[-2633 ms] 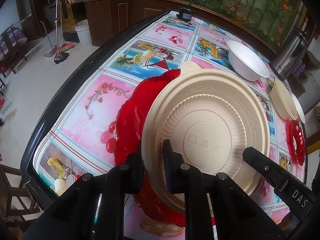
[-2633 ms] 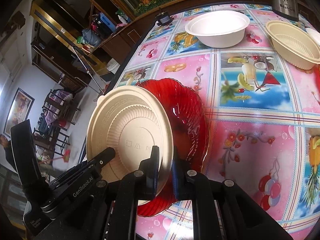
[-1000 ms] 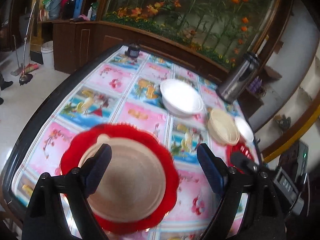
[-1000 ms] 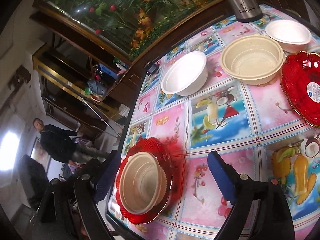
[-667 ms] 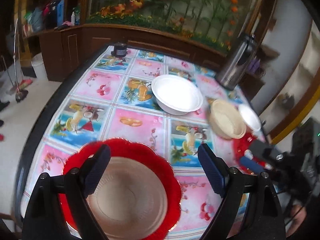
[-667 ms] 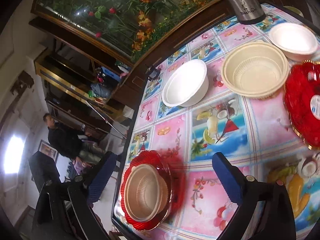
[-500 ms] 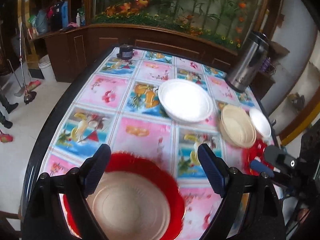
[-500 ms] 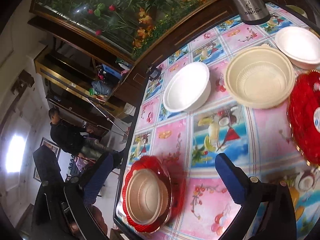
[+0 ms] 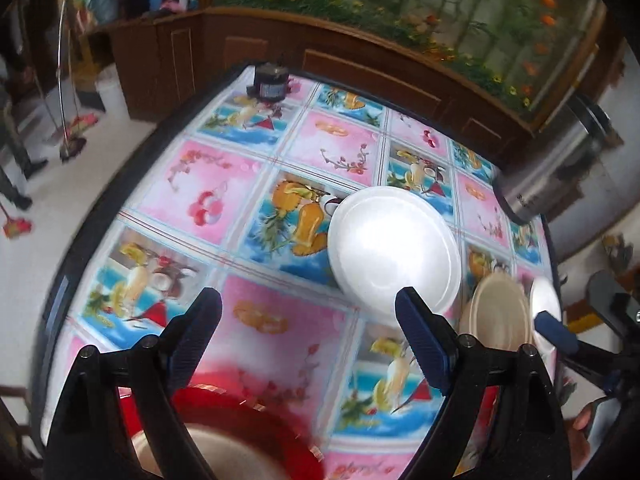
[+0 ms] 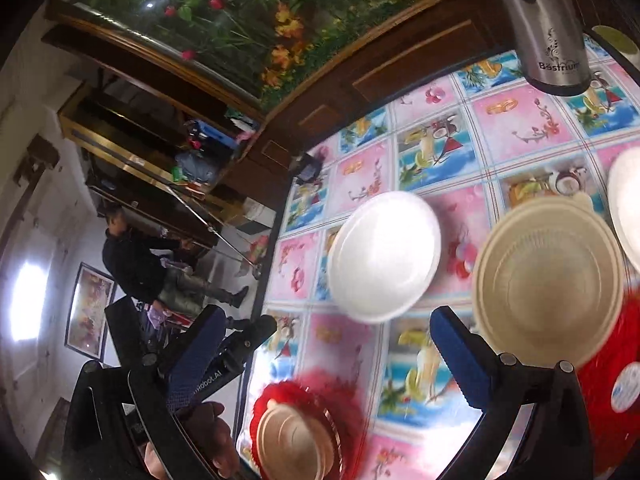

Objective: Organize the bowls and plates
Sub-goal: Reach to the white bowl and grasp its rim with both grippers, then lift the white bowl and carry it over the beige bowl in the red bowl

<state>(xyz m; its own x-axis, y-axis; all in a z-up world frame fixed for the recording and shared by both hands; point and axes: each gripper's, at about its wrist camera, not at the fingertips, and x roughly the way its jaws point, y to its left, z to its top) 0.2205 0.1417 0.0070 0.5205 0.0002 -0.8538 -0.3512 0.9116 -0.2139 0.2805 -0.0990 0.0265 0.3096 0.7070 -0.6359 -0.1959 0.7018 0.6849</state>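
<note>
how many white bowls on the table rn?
2. A large white bowl sits mid-table. A smaller white bowl, cut off by the right wrist view's edge, sits just beyond the beige bowl, toward the steel flask. Others may lie out of frame.

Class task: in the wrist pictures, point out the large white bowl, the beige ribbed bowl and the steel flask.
large white bowl (image 9: 394,248), left wrist view, inner bottom.
beige ribbed bowl (image 10: 548,280), right wrist view, inside floor.
steel flask (image 10: 552,52), right wrist view, lower body above its printed name.
</note>
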